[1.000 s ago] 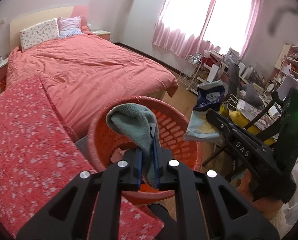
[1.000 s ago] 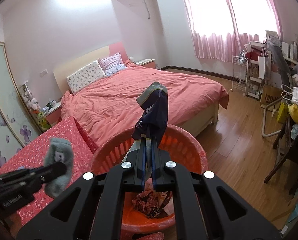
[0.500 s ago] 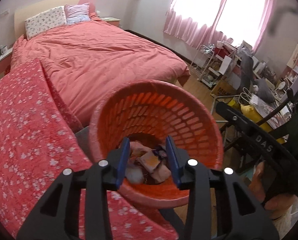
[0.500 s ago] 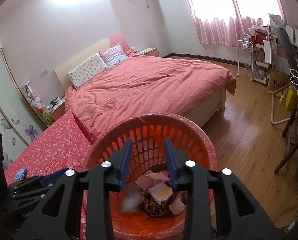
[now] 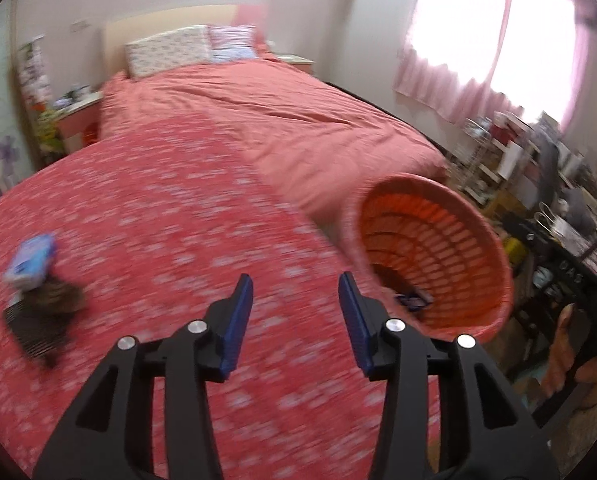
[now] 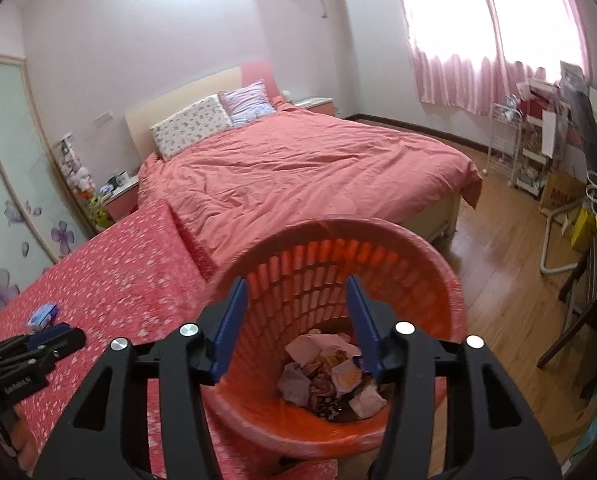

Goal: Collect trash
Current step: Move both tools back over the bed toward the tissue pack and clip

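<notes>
An orange plastic basket [image 6: 338,264] stands at the edge of a red floral cloth [image 6: 130,272] and holds a pile of crumpled trash [image 6: 330,376]. My right gripper [image 6: 296,284] hangs above the basket's mouth, its jaws opening with nothing between them. My left gripper [image 5: 295,282] is over the floral cloth [image 5: 170,240], to the left of the basket [image 5: 438,232]; its jaws are also opening and empty. A blue packet [image 5: 32,258] and a dark crumpled item [image 5: 42,316] lie on the cloth at the far left. The left view is blurred.
A bed with a salmon duvet [image 6: 298,168] fills the middle of the room. Wooden floor [image 6: 506,280] lies to the right, with a white trolley [image 6: 502,140], cluttered shelves and chair legs [image 6: 570,320] along that side. A nightstand [image 6: 118,196] stands left of the bed.
Both grippers let go of their cloth pieces, which dropped into the basket, and their jaws opened. The left gripper swung left, away from the basket and over the floral cloth.
</notes>
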Demonstrator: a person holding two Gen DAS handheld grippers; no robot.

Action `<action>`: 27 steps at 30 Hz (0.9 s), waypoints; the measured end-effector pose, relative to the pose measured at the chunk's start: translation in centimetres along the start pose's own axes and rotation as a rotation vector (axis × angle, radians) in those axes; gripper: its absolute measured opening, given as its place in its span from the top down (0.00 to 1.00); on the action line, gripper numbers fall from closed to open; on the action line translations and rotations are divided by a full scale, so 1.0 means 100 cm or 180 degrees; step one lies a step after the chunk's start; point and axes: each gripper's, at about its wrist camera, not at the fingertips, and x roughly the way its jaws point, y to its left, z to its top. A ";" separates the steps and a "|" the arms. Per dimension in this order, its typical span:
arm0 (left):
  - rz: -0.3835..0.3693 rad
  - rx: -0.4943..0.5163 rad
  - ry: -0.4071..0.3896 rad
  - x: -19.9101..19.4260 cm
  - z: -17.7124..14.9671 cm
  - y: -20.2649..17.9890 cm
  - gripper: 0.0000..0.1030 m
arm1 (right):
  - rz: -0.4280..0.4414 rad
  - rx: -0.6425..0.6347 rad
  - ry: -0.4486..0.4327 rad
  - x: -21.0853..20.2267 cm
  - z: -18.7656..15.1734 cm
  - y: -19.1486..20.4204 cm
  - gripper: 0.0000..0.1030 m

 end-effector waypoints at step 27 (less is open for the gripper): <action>0.1209 -0.1335 -0.0154 -0.102 -0.092 0.262 0.53 | 0.1166 -0.1001 0.0653 0.035 -0.062 0.245 0.50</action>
